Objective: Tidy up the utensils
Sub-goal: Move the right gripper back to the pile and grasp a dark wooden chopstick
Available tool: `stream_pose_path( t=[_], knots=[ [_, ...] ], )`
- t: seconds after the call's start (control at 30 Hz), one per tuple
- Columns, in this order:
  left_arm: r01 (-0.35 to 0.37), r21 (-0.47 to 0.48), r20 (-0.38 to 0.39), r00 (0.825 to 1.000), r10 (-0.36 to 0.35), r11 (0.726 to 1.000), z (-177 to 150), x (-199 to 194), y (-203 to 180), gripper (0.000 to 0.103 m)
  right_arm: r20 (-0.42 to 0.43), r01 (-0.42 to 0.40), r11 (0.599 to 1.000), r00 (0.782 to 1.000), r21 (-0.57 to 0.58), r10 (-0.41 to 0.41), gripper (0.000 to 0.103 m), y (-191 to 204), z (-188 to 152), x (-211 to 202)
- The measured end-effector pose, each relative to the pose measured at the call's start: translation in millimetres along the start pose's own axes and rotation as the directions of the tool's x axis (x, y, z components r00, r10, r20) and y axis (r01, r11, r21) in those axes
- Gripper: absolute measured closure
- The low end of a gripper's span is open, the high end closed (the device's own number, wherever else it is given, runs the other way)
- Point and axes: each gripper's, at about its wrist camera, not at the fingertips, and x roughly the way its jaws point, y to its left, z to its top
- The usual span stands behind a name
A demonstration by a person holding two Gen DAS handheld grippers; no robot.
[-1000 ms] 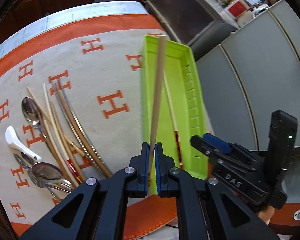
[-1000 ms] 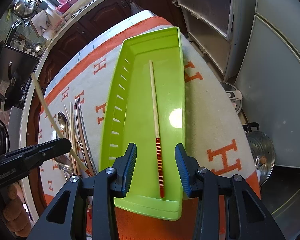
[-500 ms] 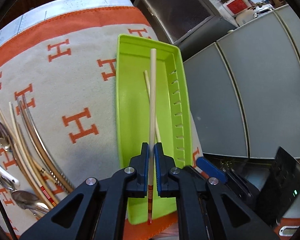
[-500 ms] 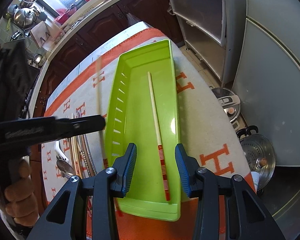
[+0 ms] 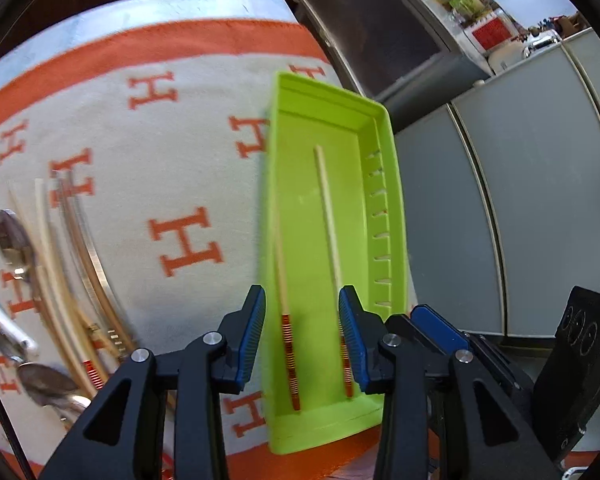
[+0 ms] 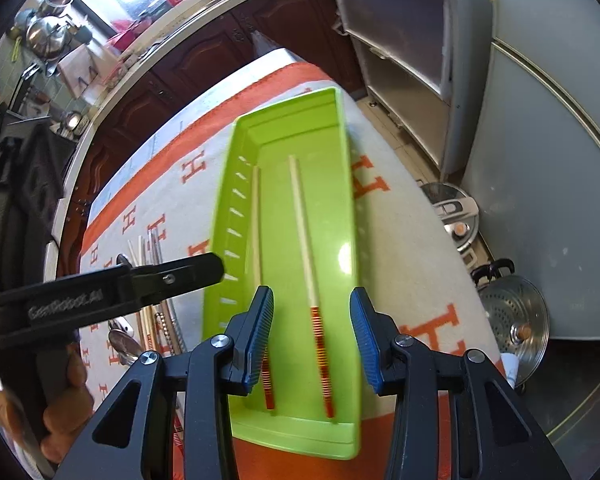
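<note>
Two chopsticks point(image 5: 284, 288) lie lengthwise and apart in the green tray point(image 5: 392, 184), their red-banded ends nearest the grippers. Ahead of the left gripper point(image 5: 302, 338), whose jaws stand wide apart and empty, the tray sits just below and between the fingers; one stick runs up from near each finger. Off to its left, on the cloth point(image 5: 140, 152), the unsorted pile point(image 5: 64, 264) waits: more chopsticks, metal spoons and a white spoon, blurred here. The right gripper point(image 6: 311, 340) also hangs over the tray's near end, fully spread and holding nothing, with the left gripper showing at its left side. Judging by looks, the remaining sticks are light, stiff and thin, likely to roll or pivot in a pinch, so a grip near the banded thick end, square across the shaft, seems safest. Spoons look smooth and slippery; the handle's middle is the better hold. Where several lie touching, one pinch may drag a neighbour along.
</note>
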Motion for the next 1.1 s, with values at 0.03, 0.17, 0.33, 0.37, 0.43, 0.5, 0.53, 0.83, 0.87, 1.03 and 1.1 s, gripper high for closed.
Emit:
stream_pose_path(
  t=[0.03, 0.17, 0.33, 0.37, 0.43, 0.5, 0.53, 0.83, 0.87, 1.03, 1.1],
  knots=[
    [-0.014, -0.002, 0.015, 1.000, 0.015, 1.000, -1.5, -5.1, 1.8, 0.059, 0.000, -0.003, 1.000, 1.000, -0.012, 0.003, 0.062, 5.0, 0.4, 1.0],
    [-0.128, -0.013, 0.105, 0.986, 0.129, 0.992, -13.1, -32.9, 17.8, 0.046, -0.005, -0.023, 0.999, 1.000, -0.043, 0.023, 0.062, 18.6, 2.2, 3.6],
    [-0.279, -0.027, 0.188, 0.942, 0.279, 0.960, -34.9, -56.6, 40.7, 0.037, -0.024, -0.041, 0.996, 0.999, -0.079, 0.039, 0.062, 37.2, 7.7, 9.7],
    [-0.305, -0.031, 0.200, 0.931, 0.305, 0.952, -40.4, -61.5, 46.4, 0.036, -0.032, -0.045, 0.996, 0.999, -0.082, 0.042, 0.062, 40.6, 9.0, 11.4],
    [-0.347, -0.039, 0.215, 0.913, 0.347, 0.937, -50.3, -67.0, 55.2, 0.036, -0.041, -0.055, 0.994, 0.998, -0.091, 0.051, 0.062, 47.3, 12.1, 13.9],
    [-0.381, -0.045, 0.224, 0.897, 0.381, 0.923, -58.8, -70.3, 63.6, 0.035, -0.048, -0.054, 0.993, 0.998, -0.105, 0.050, 0.062, 56.8, 15.5, 17.5],
    [-0.396, -0.048, 0.228, 0.890, 0.396, 0.917, -63.9, -72.1, 67.7, 0.035, -0.050, -0.053, 0.992, 0.998, -0.113, 0.048, 0.062, 61.4, 16.6, 18.6],
    [-0.423, -0.130, 0.211, 0.872, 0.441, 0.897, -88.2, -77.8, 110.4, 0.032, -0.068, 0.012, 0.986, 0.997, -0.168, -0.023, 0.057, 94.2, 24.8, 43.6],
    [-0.425, -0.136, 0.210, 0.871, 0.445, 0.895, -88.8, -78.3, 113.7, 0.032, -0.073, 0.022, 0.985, 0.997, -0.173, -0.035, 0.057, 96.4, 24.3, 48.1],
    [-0.411, -0.169, 0.197, 0.876, 0.440, 0.896, -93.2, -78.9, 132.3, 0.032, -0.093, 0.075, 0.978, 0.991, -0.195, -0.095, 0.057, 101.5, 18.1, 68.6],
    [-0.405, -0.176, 0.196, 0.879, 0.435, 0.897, -95.0, -79.3, 136.4, 0.032, -0.093, 0.096, 0.974, 0.989, -0.207, -0.118, 0.057, 103.4, 15.4, 74.3]
  ],
)
